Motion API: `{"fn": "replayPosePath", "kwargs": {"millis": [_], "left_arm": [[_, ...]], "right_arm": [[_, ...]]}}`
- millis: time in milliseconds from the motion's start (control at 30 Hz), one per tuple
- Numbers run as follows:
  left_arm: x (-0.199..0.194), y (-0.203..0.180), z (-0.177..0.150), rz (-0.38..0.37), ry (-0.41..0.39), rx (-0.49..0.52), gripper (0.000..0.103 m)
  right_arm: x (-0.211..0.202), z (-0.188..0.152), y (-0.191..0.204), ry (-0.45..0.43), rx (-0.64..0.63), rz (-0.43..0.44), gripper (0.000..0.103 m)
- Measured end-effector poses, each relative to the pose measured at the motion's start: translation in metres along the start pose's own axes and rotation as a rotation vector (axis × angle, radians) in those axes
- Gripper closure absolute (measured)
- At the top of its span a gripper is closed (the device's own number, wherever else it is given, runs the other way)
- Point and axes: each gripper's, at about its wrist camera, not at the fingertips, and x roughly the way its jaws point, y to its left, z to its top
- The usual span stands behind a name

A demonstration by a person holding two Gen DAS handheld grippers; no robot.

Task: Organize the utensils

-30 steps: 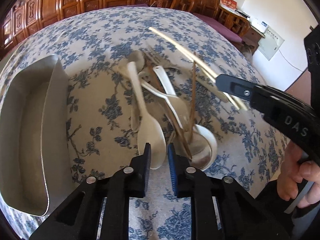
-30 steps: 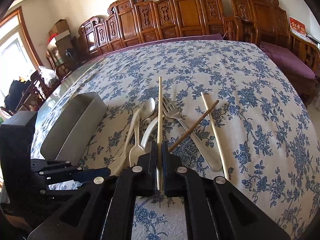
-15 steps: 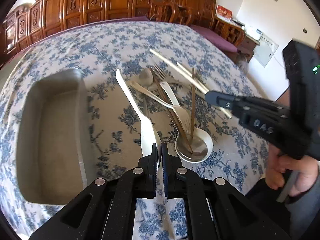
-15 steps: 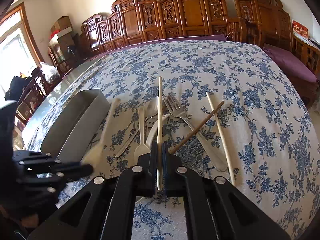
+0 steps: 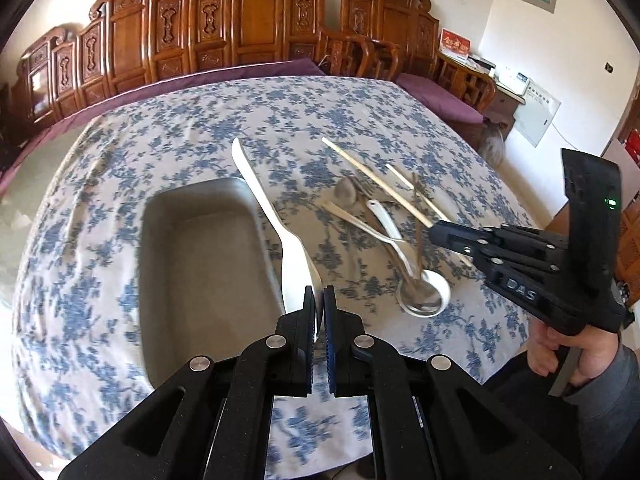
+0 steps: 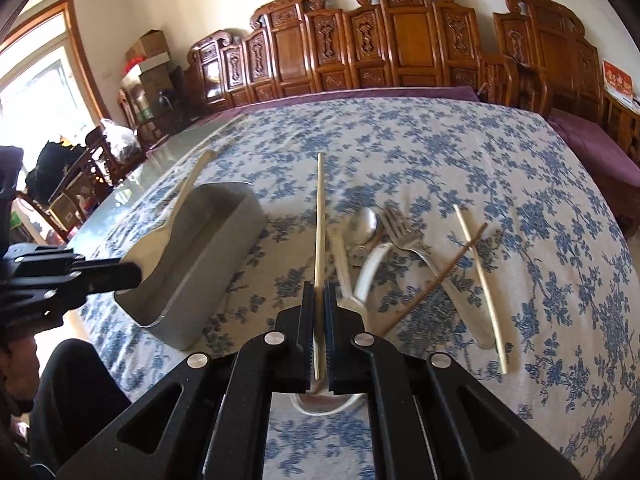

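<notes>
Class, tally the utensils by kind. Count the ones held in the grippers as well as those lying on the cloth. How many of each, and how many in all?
Chopsticks: 3
Spoons: 4
Fork: 1
Total: 8

The left wrist view is looking down from above the tray (image 5: 200,264), facing the carved screen (image 5: 248,24), with the right gripper (image 5: 434,232) entering from the right. The right wrist view is sitting lower and nearer the bench (image 6: 440,152), facing the same screen (image 6: 400,40), with the left gripper (image 6: 136,274) at its left. Both are sharing the tray (image 6: 208,264) and the utensil pile (image 6: 384,240).
</notes>
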Motion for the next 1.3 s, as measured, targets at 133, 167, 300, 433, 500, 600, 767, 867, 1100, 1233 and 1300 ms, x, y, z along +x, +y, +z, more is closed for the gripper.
{"fn": "replayPosePath", "kwargs": {"millis": [133,167,300,433,500,600,767,867,1100,1233,1300], "left_arm": [[0.008,0.019,-0.001,0.006,0.042,0.006,0.100],[0.012,0.026,-0.002,0.011,0.059,0.005,0.100],[0.029,0.045,-0.009,0.003,0.107,-0.034,0.100],[0.043,0.060,-0.016,0.012,0.141,-0.074,0.100],[0.047,0.067,-0.019,0.017,0.147,-0.097,0.100],[0.046,0.073,-0.021,0.026,0.132,-0.104,0.099],[0.031,0.080,-0.023,0.066,0.074,-0.108,0.098],[0.018,0.090,-0.024,0.079,0.022,-0.142,0.094],[-0.004,0.106,-0.024,0.131,-0.053,-0.160,0.093],[-0.013,0.116,-0.027,0.148,-0.086,-0.165,0.093],[-0.015,0.121,-0.029,0.147,-0.089,-0.172,0.093]], "right_arm": [[0.001,0.001,0.015,-0.003,-0.030,0.018,0.097],[0.001,0.001,0.018,-0.002,-0.034,0.020,0.097],[0.005,-0.001,0.027,0.012,-0.048,0.029,0.097],[0.008,-0.003,0.031,0.022,-0.051,0.030,0.097],[0.009,-0.004,0.033,0.029,-0.052,0.027,0.097],[0.011,-0.005,0.034,0.040,-0.052,0.023,0.097],[0.013,-0.002,0.041,0.048,-0.050,0.020,0.097],[0.015,0.003,0.052,0.051,-0.054,0.031,0.097],[0.031,0.015,0.084,0.081,-0.023,0.092,0.097],[0.049,0.020,0.108,0.116,-0.027,0.109,0.097],[0.059,0.022,0.119,0.137,-0.036,0.098,0.097]]}}
